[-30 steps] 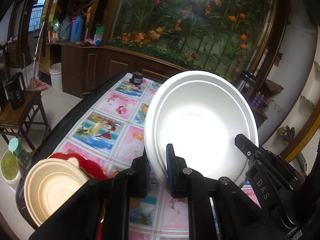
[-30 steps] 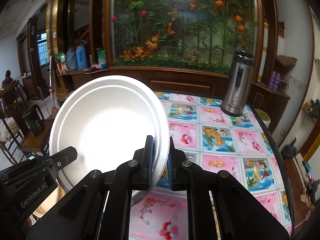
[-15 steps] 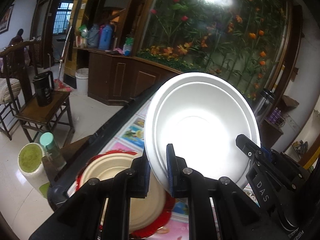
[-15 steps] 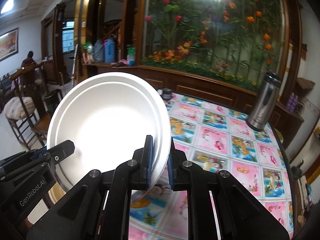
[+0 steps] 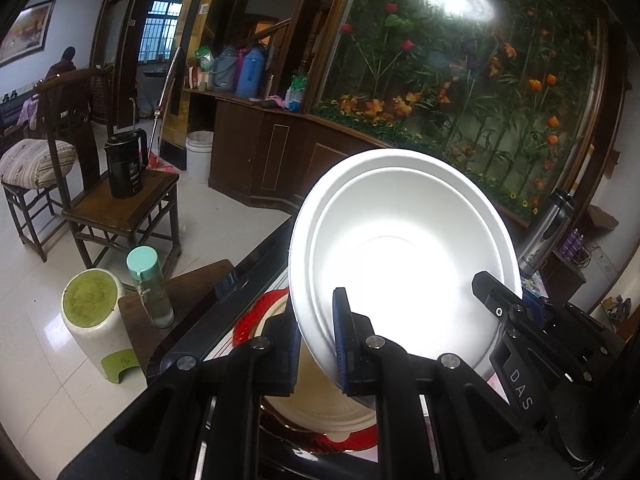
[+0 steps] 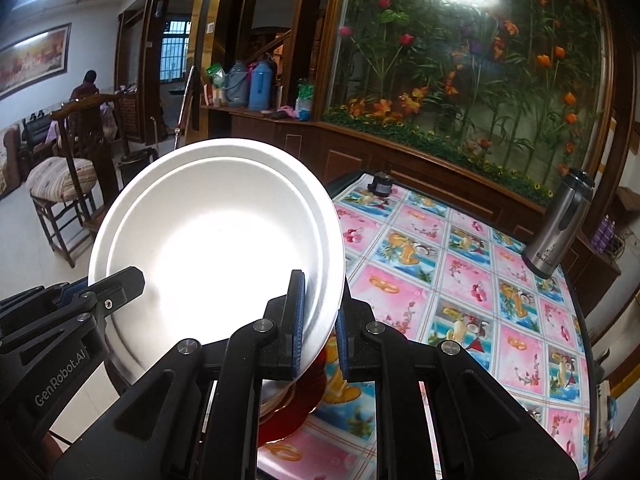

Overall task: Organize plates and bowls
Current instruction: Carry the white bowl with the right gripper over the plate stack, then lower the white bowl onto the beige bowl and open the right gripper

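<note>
White bowl [image 5: 404, 264] airborne, tilted, pinched at opposite rim edges: left hand-held gripper [image 5: 316, 344] one side, right hand-held gripper [image 6: 320, 328] other. Beige bowl [image 5: 320, 400] on red plate [image 5: 256, 312] directly below left hand-held gripper. Bowl looks light, thin, flexible; rim grip best, gentle squeeze.

Home living/dining room: wooden chairs [image 5: 120, 216], thermos flasks [image 6: 250, 84] on sideboard, framed painting [image 6: 32, 60], flower-filled glass display [image 6: 472, 72], fruit-print tablecloth [image 6: 460, 280].
</note>
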Available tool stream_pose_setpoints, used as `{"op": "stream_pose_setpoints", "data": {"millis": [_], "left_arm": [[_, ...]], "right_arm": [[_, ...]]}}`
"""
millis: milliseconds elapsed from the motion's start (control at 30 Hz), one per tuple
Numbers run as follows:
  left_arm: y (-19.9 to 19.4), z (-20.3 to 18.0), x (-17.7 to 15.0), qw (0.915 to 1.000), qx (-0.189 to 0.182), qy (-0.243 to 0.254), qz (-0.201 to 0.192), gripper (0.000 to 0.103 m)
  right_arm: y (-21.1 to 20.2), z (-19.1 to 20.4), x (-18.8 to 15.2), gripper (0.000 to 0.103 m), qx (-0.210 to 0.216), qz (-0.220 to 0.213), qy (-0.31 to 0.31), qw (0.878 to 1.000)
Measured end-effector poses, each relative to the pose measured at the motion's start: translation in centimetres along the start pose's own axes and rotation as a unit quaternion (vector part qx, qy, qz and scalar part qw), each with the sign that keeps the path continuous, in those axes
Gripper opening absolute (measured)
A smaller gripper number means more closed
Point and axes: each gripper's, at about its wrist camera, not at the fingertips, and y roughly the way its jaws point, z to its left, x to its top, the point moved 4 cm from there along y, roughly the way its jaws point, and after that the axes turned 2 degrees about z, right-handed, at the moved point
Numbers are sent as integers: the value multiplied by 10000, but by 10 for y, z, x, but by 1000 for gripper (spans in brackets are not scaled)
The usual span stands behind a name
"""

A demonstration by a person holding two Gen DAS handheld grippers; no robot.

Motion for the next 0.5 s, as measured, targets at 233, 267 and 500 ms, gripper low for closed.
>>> {"op": "stream_pose_setpoints", "data": {"millis": [233, 267, 500], "left_arm": [[0, 7, -9, 9999, 68, -31, 75, 13], [0, 7, -10, 9999, 75, -29, 82, 13], [7, 12, -14, 9996, 104, -43, 243, 13]], "right_arm": [[3, 12, -11, 13, 36, 112, -75, 9999], [3, 13, -12, 13, 31, 128, -88, 9999], [11, 16, -21, 13, 36, 289, -110, 9995]]}}
